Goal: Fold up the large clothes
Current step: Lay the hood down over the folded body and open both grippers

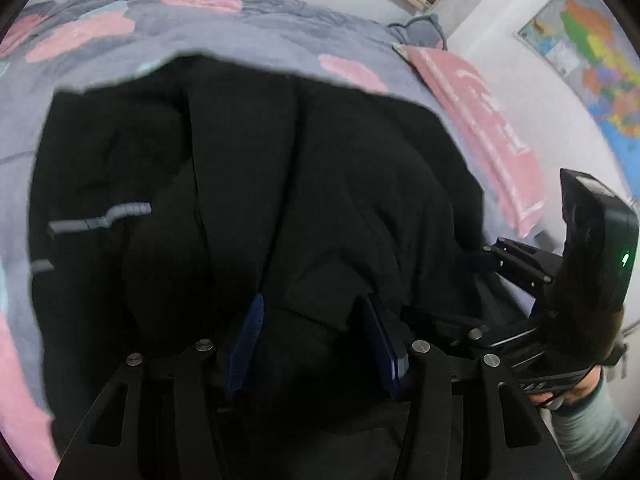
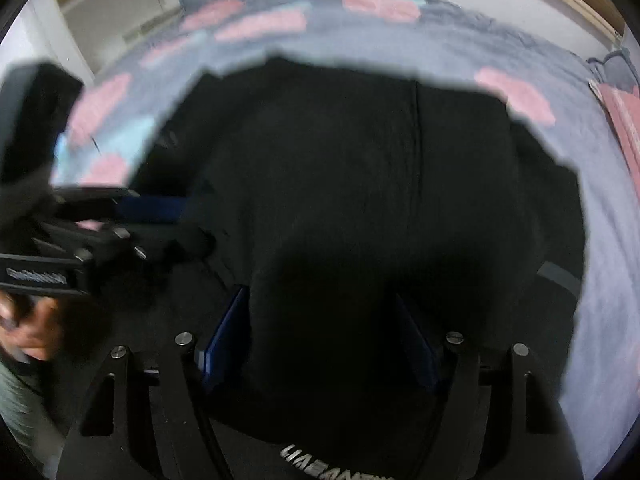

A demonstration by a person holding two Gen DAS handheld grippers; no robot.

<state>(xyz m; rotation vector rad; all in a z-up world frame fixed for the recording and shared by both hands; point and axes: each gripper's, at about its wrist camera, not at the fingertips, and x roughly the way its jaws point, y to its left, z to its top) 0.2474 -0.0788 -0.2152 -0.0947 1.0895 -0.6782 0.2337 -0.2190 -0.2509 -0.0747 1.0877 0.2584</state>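
We see both views under soft, even indoor light, with no hard shadows and no clear single source. The black garment (image 1: 280, 184) swallows nearly all detail; only faint seams and a grey strip break its darkness, and near the gripper fingers (image 1: 248, 344) it goes almost pure black. The bedspread (image 1: 120, 52) reads pale and slightly washed out. The right wrist view is plainly motion-blurred: the garment's outline smears into the bedspread, and the other gripper (image 2: 80, 240) at the left edge is soft. Fisheye bending curves the bed's edges, and dark vignetting rings each frame's corners.
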